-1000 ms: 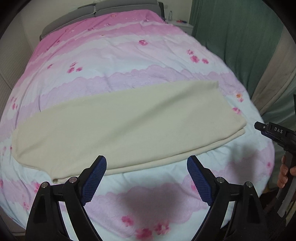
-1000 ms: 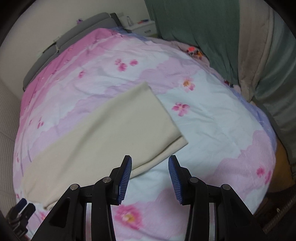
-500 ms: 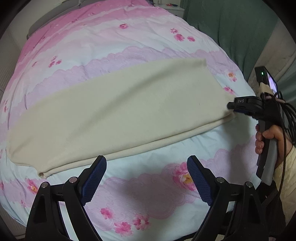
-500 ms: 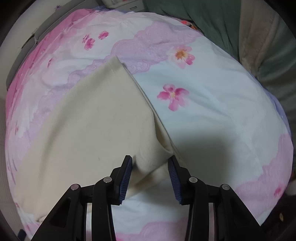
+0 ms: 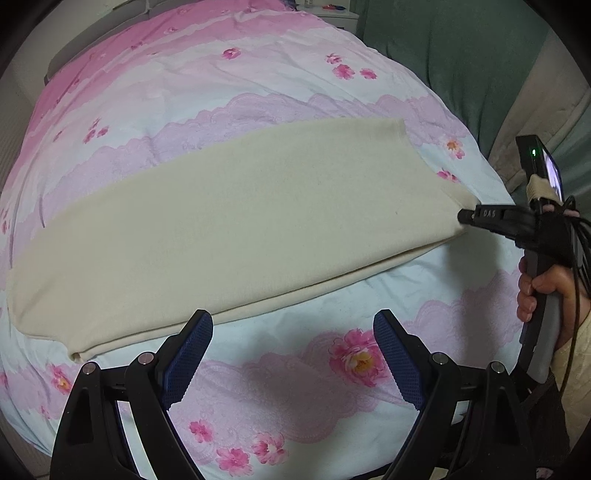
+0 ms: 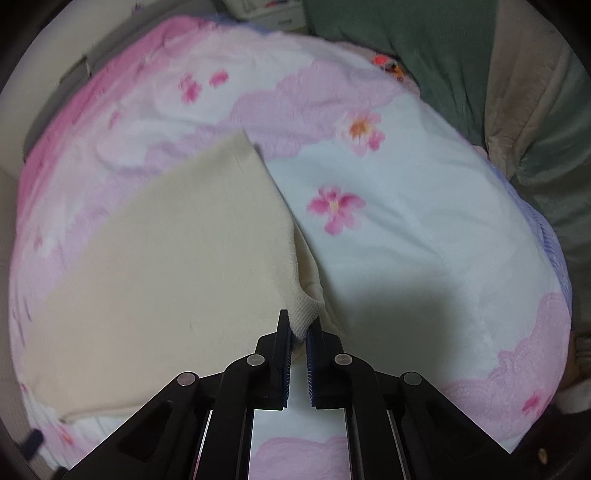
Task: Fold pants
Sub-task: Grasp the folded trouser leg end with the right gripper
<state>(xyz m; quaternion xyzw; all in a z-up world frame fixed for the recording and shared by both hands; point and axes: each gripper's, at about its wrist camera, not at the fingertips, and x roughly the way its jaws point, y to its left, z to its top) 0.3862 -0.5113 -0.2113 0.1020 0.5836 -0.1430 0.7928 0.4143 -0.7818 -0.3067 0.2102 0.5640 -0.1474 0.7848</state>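
Cream pants [image 5: 229, 221], folded lengthwise, lie flat across a pink floral bed. My left gripper [image 5: 291, 354] is open and empty, hovering just in front of the pants' near long edge. My right gripper [image 6: 300, 332] is shut on the near right corner of the pants [image 6: 166, 288], at the ribbed hem, which bunches up between the pads. In the left wrist view the right gripper [image 5: 467, 216] shows at the pants' right end, held by a hand.
The bed's floral cover [image 5: 332, 398] fills both views. Green and beige curtains [image 6: 461, 55] hang past the bed's right side. A grey headboard [image 5: 74, 51] and a white nightstand [image 5: 332, 11] stand at the far end.
My right gripper moved onto the pants' right corner and closed on the hem. My left gripper came closer to the bed and stayed open.
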